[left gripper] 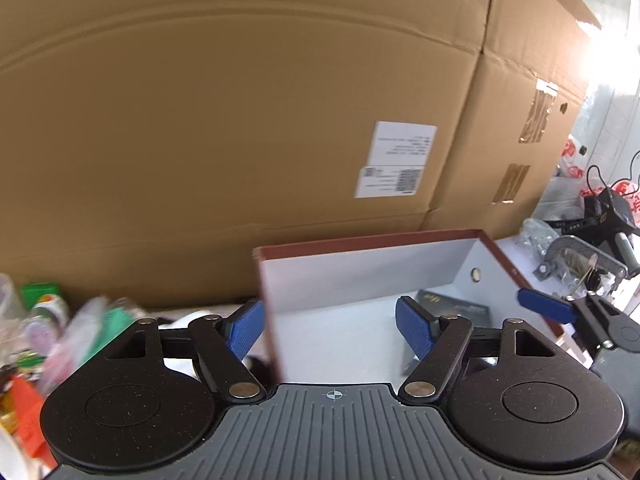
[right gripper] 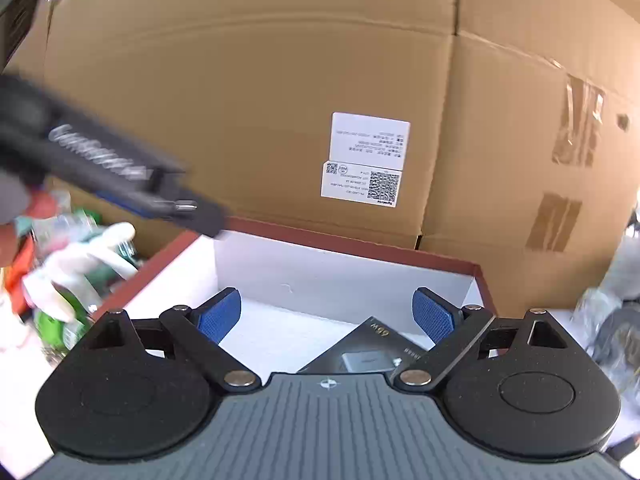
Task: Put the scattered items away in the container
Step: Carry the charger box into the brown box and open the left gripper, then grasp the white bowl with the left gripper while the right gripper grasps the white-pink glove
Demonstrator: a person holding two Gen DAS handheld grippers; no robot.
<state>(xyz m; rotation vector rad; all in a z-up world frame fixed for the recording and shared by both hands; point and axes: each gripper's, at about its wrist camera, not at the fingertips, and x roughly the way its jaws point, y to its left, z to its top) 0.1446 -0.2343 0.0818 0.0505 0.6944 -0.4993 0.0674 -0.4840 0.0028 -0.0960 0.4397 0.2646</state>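
A shallow white-lined box with a red-brown rim (right gripper: 352, 246) is being shown at the lower centre of both views; it is serving as the container. One dark flat package (right gripper: 360, 344) is already lying inside, at the lower centre of the right wrist view and to the right of centre in the left wrist view (left gripper: 456, 308).

The right gripper (right gripper: 326, 314) is being held over the box with its jaws spread wide and nothing between them. The left gripper (left gripper: 330, 330) is likewise being held wide and empty, straddling the box's left wall.

A blurred heap of colourful items (left gripper: 48, 320) is still lying on the tabletop at the left edge, so most of the tidying is judged as remaining. A large cardboard carton (left gripper: 240, 100) is filling the background.
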